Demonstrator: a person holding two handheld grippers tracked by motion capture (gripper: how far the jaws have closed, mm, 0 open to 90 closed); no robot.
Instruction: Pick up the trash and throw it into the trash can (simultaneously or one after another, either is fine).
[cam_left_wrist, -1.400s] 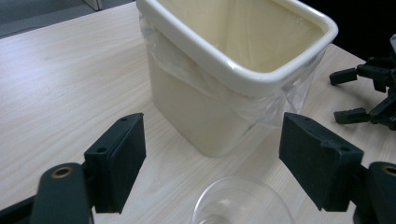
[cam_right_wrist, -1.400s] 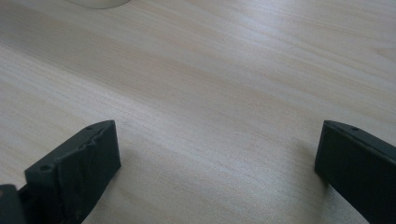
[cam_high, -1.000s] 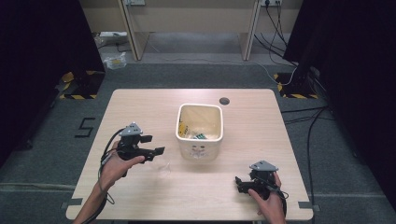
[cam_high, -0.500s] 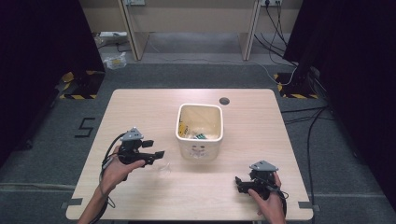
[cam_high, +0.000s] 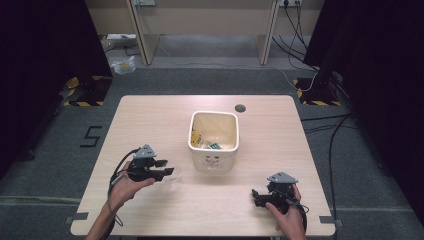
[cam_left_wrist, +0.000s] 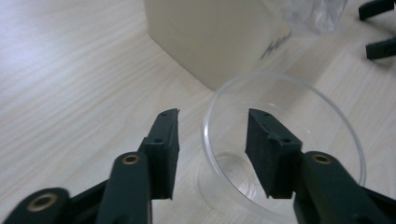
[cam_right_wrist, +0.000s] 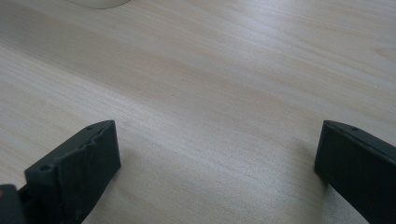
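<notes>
- Jaws of the left gripper (cam_left_wrist: 212, 135) straddle the near rim of a clear plastic cup (cam_left_wrist: 327, 116): one pad is inside the cup, the other outside it, and a gap shows between the outer pad and the wall, so nothing is clamped yet. They have just been closing.
- Seen from the high view, the left gripper (cam_high: 167, 171) is held towards the table's (cam_high: 150, 120) front left part, with the cup (cam_high: 176, 183) at its tips.
- That cup stands upright on the wood, just left of the cream bin (cam_high: 214, 140), which sits mid-table with scraps inside.
- Jaws of the right gripper (cam_right_wrist: 217, 154) stand wide apart over bare wood, holding nothing.
- In the high view, the right gripper (cam_high: 256, 196) is near the table's front right corner, well apart from the cup.
- A crumpled clear wrapper (cam_left_wrist: 310, 14) lies beyond the bin's corner.
</notes>
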